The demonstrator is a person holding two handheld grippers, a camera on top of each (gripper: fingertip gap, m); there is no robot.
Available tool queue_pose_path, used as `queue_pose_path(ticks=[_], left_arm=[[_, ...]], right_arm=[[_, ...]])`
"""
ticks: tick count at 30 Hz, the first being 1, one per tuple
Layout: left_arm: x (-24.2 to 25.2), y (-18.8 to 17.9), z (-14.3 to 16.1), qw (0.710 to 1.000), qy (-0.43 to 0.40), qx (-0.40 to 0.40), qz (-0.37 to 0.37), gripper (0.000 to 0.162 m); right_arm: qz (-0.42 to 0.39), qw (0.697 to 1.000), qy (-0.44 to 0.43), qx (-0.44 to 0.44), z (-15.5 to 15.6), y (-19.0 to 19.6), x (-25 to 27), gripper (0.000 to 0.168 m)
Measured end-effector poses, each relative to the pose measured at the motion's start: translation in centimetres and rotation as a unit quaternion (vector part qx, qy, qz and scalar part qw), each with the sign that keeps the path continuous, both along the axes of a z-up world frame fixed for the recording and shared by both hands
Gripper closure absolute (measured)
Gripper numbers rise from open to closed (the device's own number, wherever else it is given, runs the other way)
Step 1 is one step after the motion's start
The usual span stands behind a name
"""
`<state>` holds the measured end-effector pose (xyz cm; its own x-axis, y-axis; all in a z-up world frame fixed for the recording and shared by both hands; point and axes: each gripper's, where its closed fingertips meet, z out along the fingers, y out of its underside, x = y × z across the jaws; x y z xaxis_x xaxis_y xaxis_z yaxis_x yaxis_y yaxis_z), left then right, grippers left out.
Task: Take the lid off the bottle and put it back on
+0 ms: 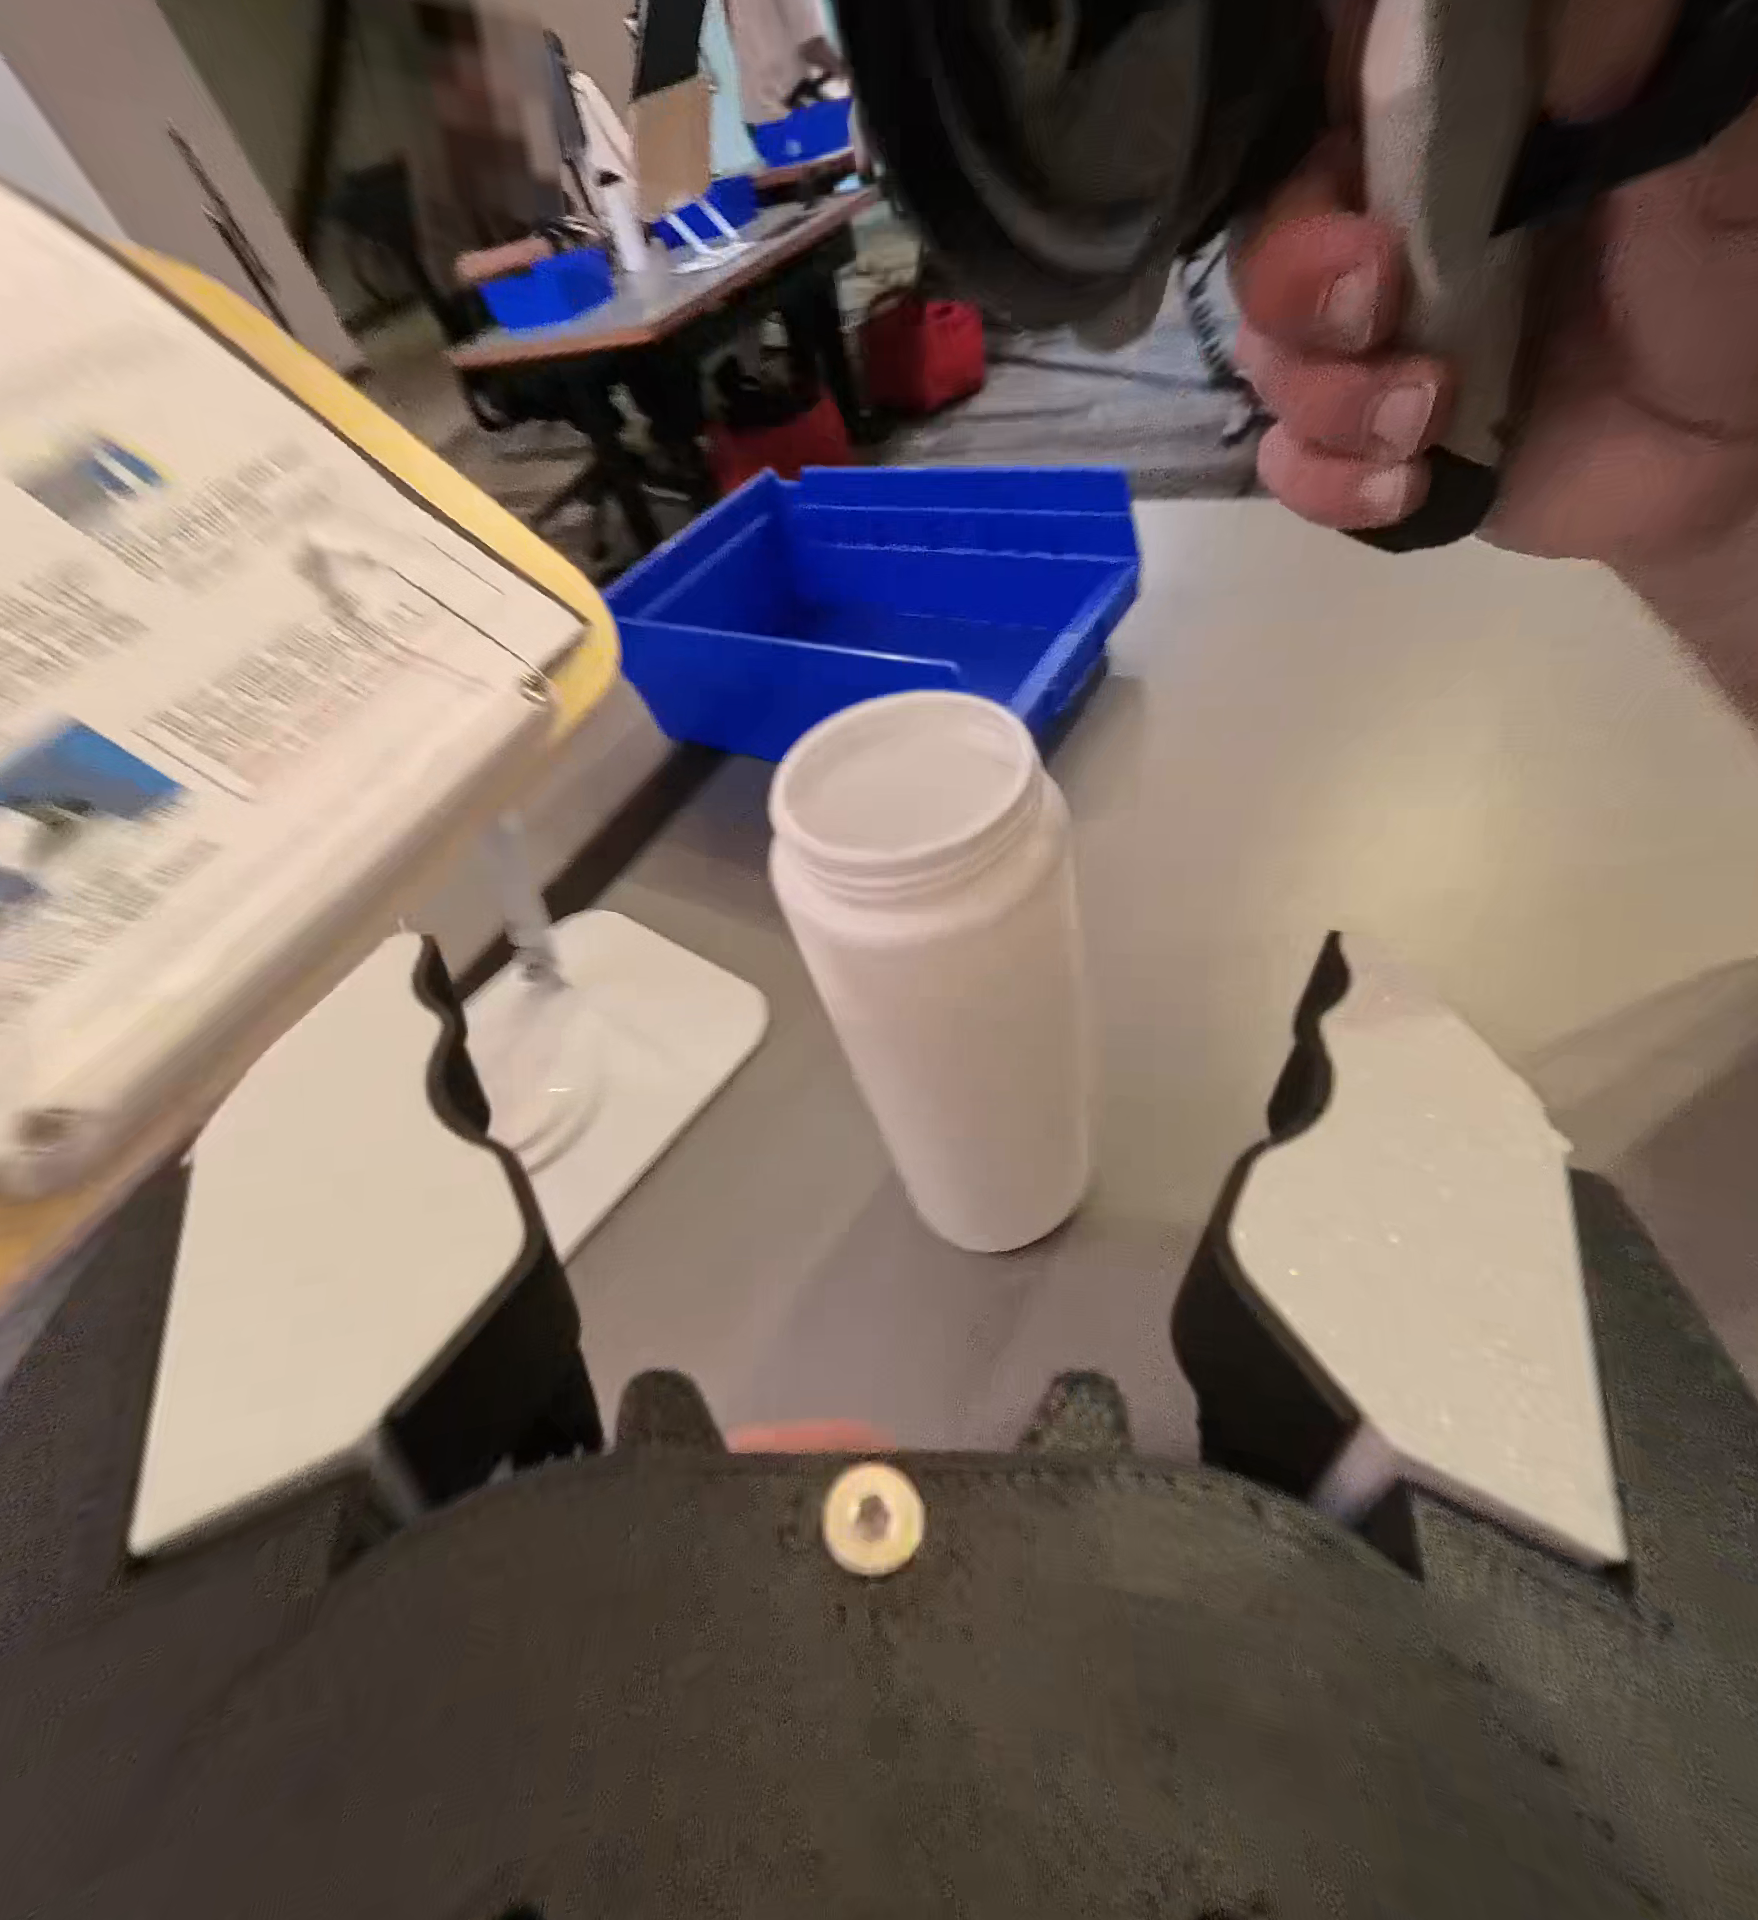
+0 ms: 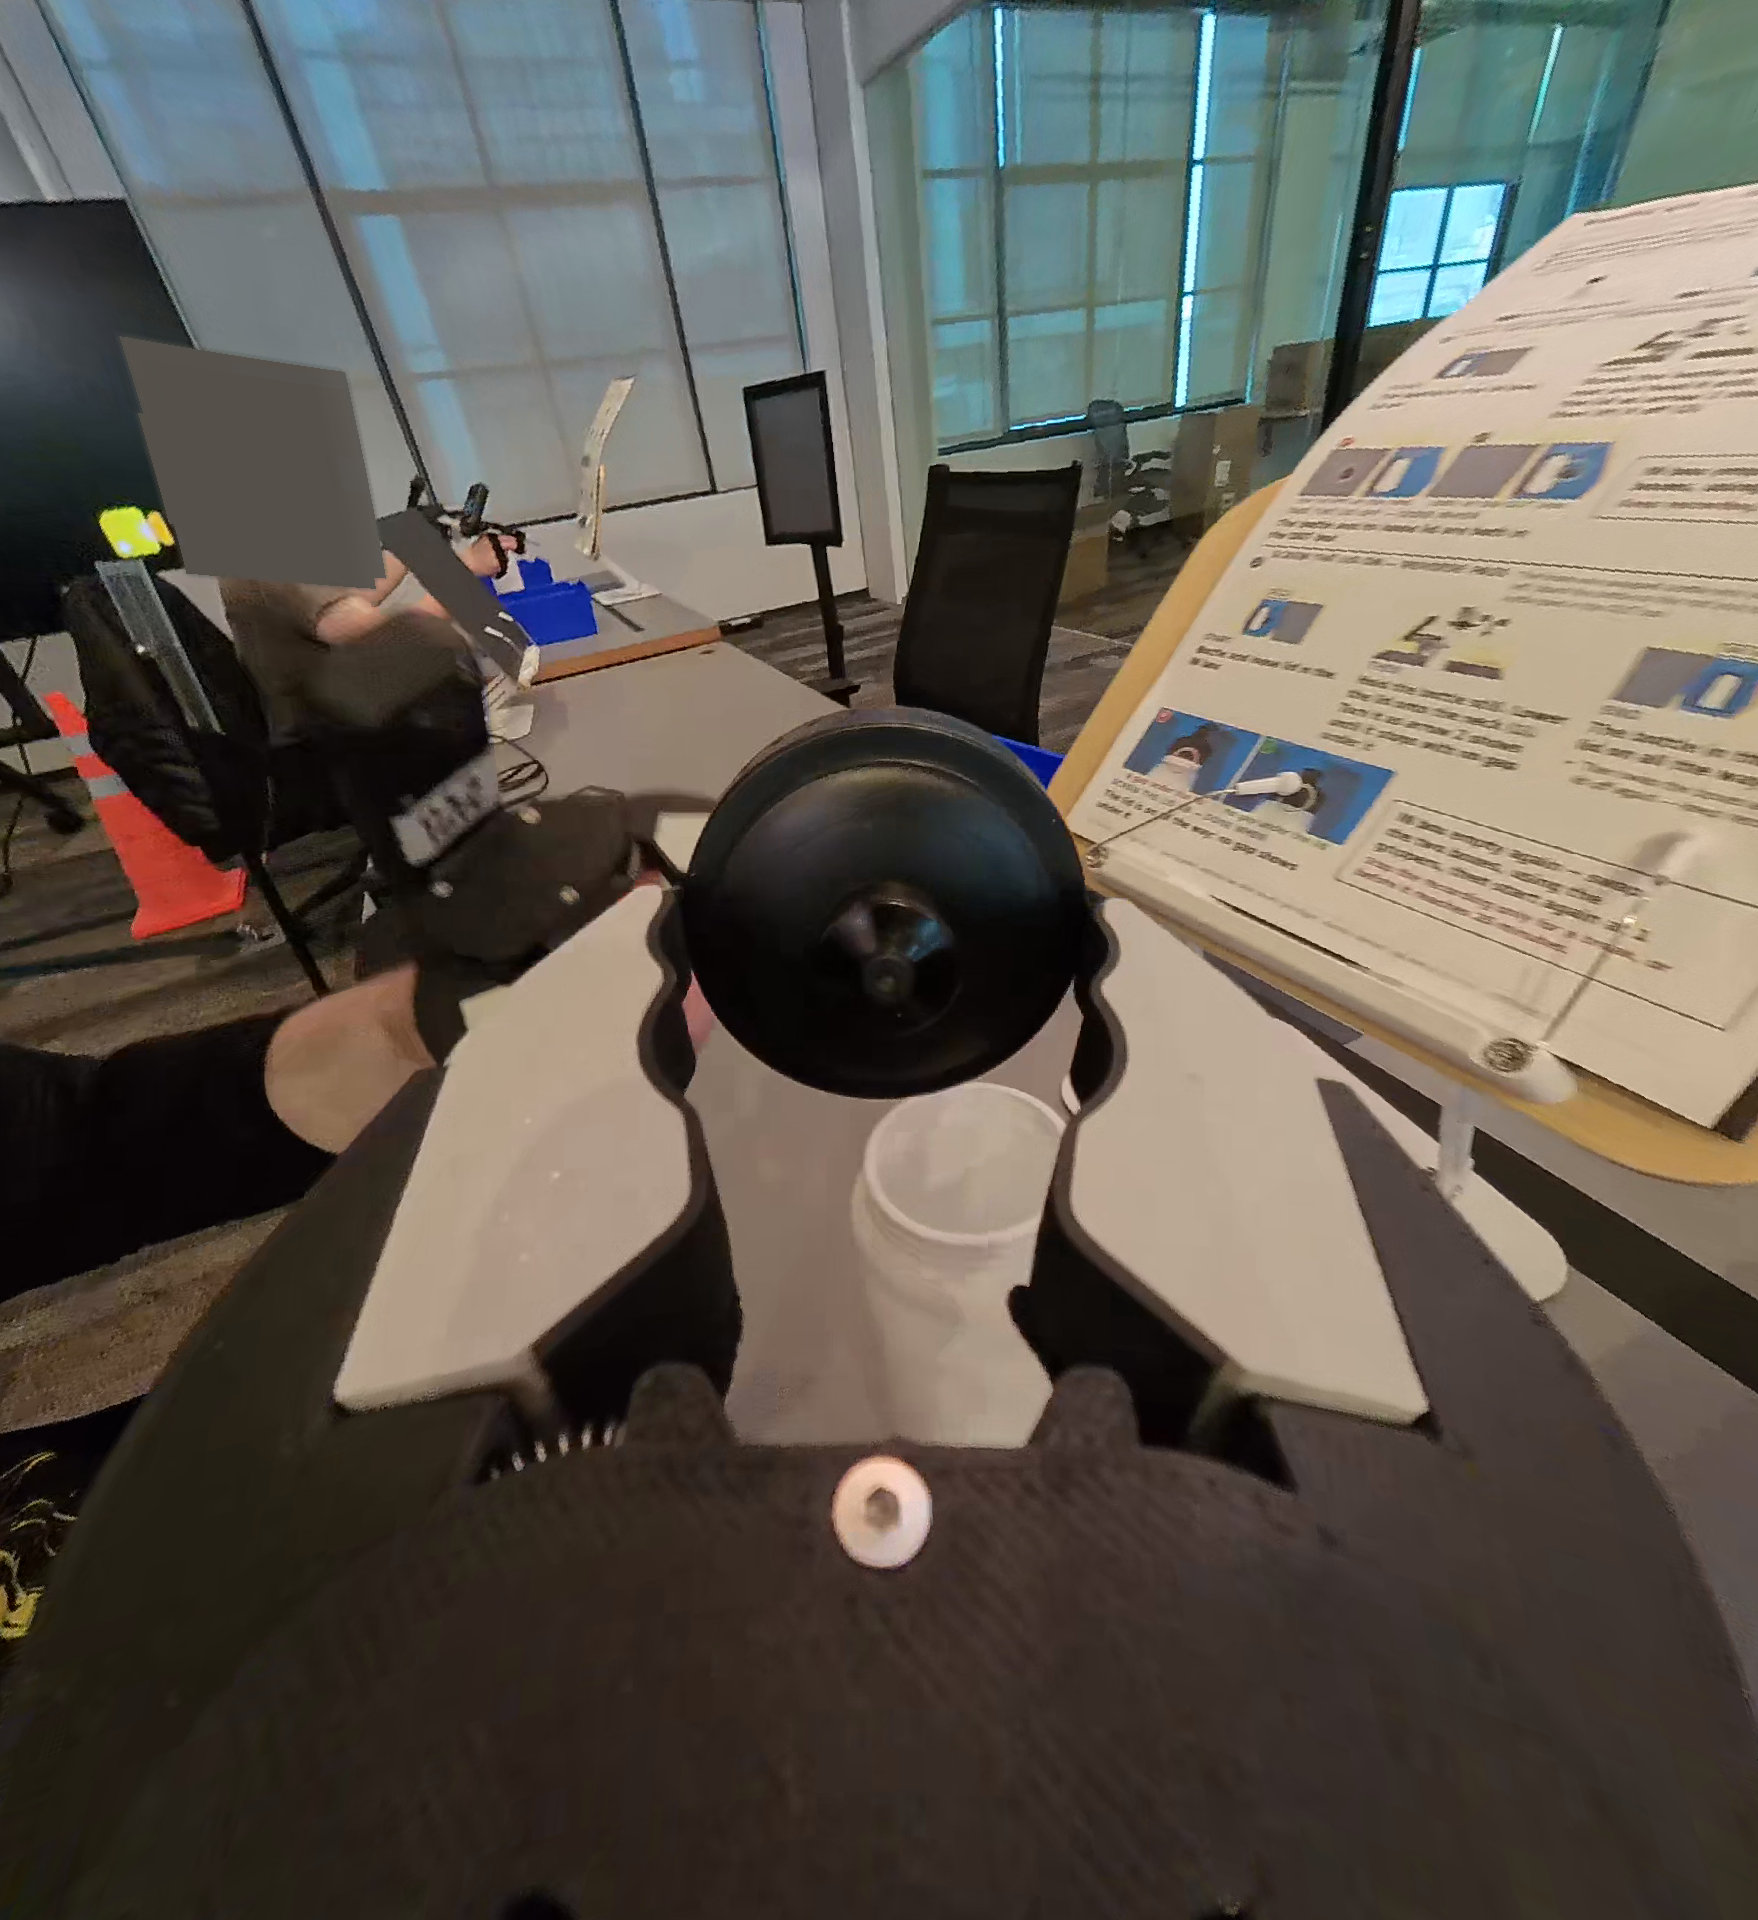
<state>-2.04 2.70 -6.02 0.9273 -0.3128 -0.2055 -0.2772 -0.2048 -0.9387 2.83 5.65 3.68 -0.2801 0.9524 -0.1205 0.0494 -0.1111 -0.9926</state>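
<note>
Left wrist view: the left gripper (image 1: 880,1049) has its two fingers spread wide apart, holding nothing. The white bottle (image 1: 942,966) stands upright on the grey surface (image 1: 1374,810), its mouth uncovered and its threaded neck exposed; it lies between the fingers without touching either. At 12 o'clock from the bottle, just behind it, sits a blue bin (image 1: 875,613). At 9 o'clock stands a document stand (image 1: 636,1029) with a white base plate, carrying a printed instruction sheet (image 1: 179,644), blurred here. At 2 o'clock, high in this view, a person's hand (image 1: 1457,353) grips a grey and black handle.

Right wrist view: the right gripper (image 2: 880,935) is clamped on the black lid (image 2: 880,904), its fingertips pressing the lid's rim at 9 and 3 o'clock. The lid is held on edge, so that a round face with a small central hub is turned to the camera. It hangs clear of the bottle (image 2: 942,1247), whose open mouth shows below it at 6 o'clock, between the finger bases. The instruction sheet (image 2: 1540,644) on its stand occupies 2 o'clock. The other gripper (image 2: 501,862) shows at 9 o'clock, held by a hand in a dark sleeve.
</note>
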Motion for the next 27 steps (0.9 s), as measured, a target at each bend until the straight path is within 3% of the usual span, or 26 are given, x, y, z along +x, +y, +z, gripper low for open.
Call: queue_pose_path(ticks=[3,9,15,19,24,27], left_arm=[[0.4,1.7,-2.5,0.998,-0.058,0.002,-0.020,0.024],[1.2,4.7,-5.6,0.997,-0.053,0.006,-0.057,0.032],[2.6,5.5,-7.6,0.991,-0.083,0.020,-0.101,0.040],[3.0,6.0,-8.2,0.991,-0.081,0.018,-0.106,0.045],[3.6,6.1,-8.4,0.988,-0.086,0.017,-0.128,0.069],[3.7,6.3,-8.4,0.987,-0.089,0.022,-0.129,0.070]], right_arm=[[-0.009,1.000,0.000,-0.006,-0.2,1.2,0.4,0.097],[-0.012,1.000,-0.006,-0.014,-1.3,2.2,0.3,0.096],[-0.005,1.000,-0.014,-0.022,-2.5,2.6,-0.2,0.096],[-0.002,0.999,-0.014,-0.031,-3.0,3.0,-0.5,0.096],[-0.002,0.999,-0.019,-0.031,-3.6,3.3,-0.7,0.096],[-0.001,0.999,-0.024,-0.030,-3.9,3.5,-0.8,0.096]])
